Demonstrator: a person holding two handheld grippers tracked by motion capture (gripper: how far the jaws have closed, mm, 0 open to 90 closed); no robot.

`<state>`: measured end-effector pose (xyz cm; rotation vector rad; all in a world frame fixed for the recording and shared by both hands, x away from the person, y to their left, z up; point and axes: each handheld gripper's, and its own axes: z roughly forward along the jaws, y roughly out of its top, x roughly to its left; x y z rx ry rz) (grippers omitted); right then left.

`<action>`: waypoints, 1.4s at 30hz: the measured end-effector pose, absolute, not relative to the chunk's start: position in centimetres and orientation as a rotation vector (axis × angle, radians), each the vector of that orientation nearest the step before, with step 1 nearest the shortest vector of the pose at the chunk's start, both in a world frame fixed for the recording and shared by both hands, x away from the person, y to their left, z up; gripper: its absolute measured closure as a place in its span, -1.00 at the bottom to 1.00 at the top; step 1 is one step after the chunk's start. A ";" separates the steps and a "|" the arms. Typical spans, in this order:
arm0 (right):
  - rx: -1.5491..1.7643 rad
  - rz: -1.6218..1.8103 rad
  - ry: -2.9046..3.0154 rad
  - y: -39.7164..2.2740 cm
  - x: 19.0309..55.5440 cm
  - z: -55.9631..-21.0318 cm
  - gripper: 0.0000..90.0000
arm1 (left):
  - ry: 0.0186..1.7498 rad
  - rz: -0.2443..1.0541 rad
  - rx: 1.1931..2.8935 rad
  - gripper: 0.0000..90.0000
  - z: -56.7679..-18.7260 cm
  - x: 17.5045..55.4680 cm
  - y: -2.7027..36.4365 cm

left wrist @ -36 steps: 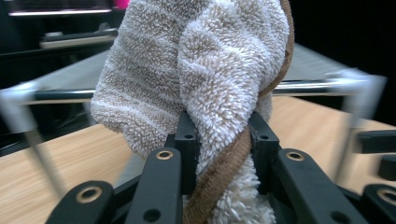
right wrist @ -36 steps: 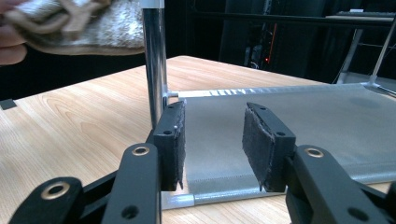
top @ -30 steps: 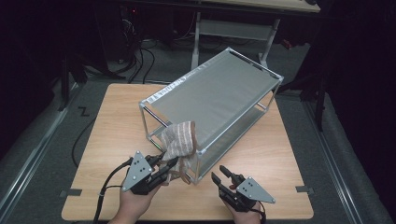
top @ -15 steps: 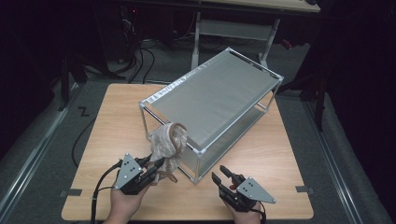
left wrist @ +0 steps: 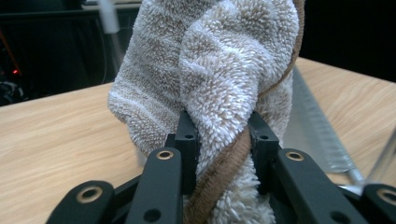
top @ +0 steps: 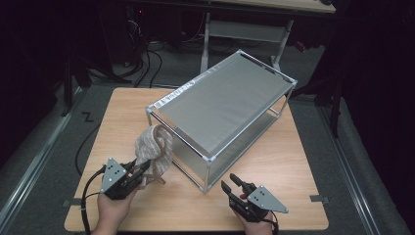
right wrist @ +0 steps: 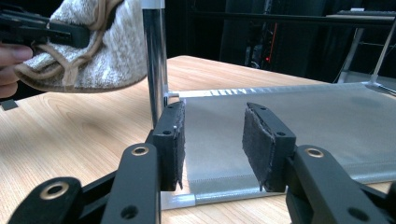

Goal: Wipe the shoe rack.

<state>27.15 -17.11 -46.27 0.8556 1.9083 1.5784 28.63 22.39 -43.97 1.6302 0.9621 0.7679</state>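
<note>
Item: towel (top: 154, 151), beige terry with a brown hem, bunched and held off the table (top: 122, 112) in the left claw (top: 142, 172), just beside the near-left corner of the rack (top: 222, 100), a two-tier metal frame with grey mesh shelves. In the left gripper view the pads clamp a thick fold of the towel (left wrist: 219, 93) near its hem, the rest rising in a loose roll above the claw (left wrist: 223, 140). Right claw (top: 234, 185): parted at a middling gap, nothing between the pads, resting low at the near edge of the table and aimed at the rack's lower shelf (right wrist: 289, 121) and corner post (right wrist: 155, 56). Risks, as judged: the grip takes only one fold by the hem, so the loose bulk could unroll and sag onto the table or slide out of the pads; the hanging cloth sits close to the corner post and could snag on it or on the shelf rim if swung toward the rack, tugging the light frame askew; the idle right claw is near that same post and could knock it on any forward move. Change from the earlier frame: the towel then lay draped at the rack's corner, higher and against the frame; now it sits lower and farther left, apart from the rack, the left hand withdrawn with it. Right claw unchanged in place.
</note>
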 end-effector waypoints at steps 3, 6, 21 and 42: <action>0.856 1.582 1.908 -17.1 27.2 -46.3 0.32 | 0.991 0.774 1.640 0.59 -44.4 28.9 23.2; 0.856 1.580 1.910 -17.1 27.1 -46.3 0.32 | 1.007 0.769 1.660 0.59 -44.7 29.4 23.7; 0.858 1.580 1.908 -17.2 27.2 -46.3 0.32 | 1.074 0.754 1.755 0.59 -47.1 35.3 22.1; 0.854 1.577 1.911 -17.3 27.1 -46.3 0.32 | 1.051 0.680 1.992 0.59 -49.7 35.6 18.4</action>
